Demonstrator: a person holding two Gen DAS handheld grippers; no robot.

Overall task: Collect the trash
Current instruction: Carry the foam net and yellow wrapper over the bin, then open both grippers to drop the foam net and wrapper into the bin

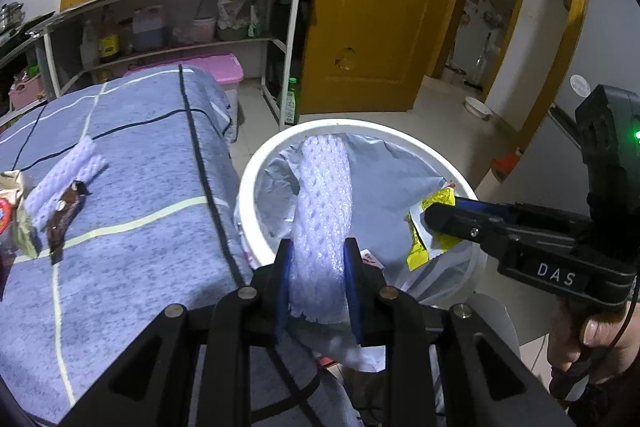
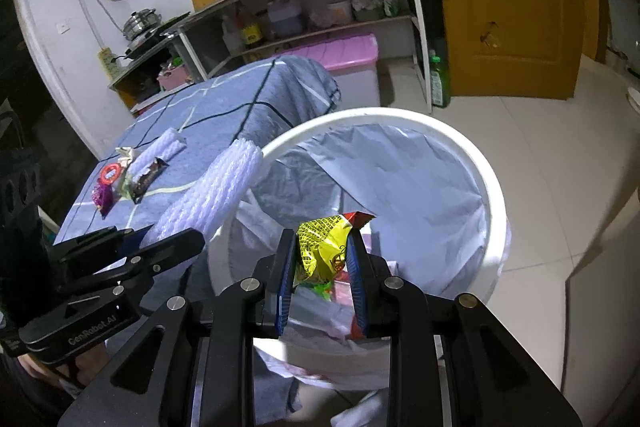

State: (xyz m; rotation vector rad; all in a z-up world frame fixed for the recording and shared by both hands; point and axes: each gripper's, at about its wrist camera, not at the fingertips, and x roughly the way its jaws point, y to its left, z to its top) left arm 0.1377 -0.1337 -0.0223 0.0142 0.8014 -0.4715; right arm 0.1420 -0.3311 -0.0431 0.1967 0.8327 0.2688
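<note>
My left gripper (image 1: 318, 259) is shut on a white foam net sleeve (image 1: 322, 223), which sticks out over the white trash bin (image 1: 256, 163) lined with a grey bag. That sleeve (image 2: 208, 195) and the left gripper (image 2: 160, 237) also show at the left of the right wrist view. My right gripper (image 2: 322, 247) is shut on a crumpled yellow snack wrapper (image 2: 320, 247) above the bin's (image 2: 492, 187) opening. From the left wrist view the right gripper (image 1: 436, 217) holds the yellow wrapper (image 1: 420, 247) over the bin's right side.
On the blue checked tablecloth (image 1: 140, 187) lie another foam sleeve (image 1: 68, 175), a brown wrapper (image 1: 64, 215) and several other wrappers (image 2: 110, 183). A metal shelf rack (image 1: 180, 27), a pink storage box (image 1: 228, 71), a green bottle (image 1: 291, 103) and a yellow door (image 1: 372, 7) stand behind.
</note>
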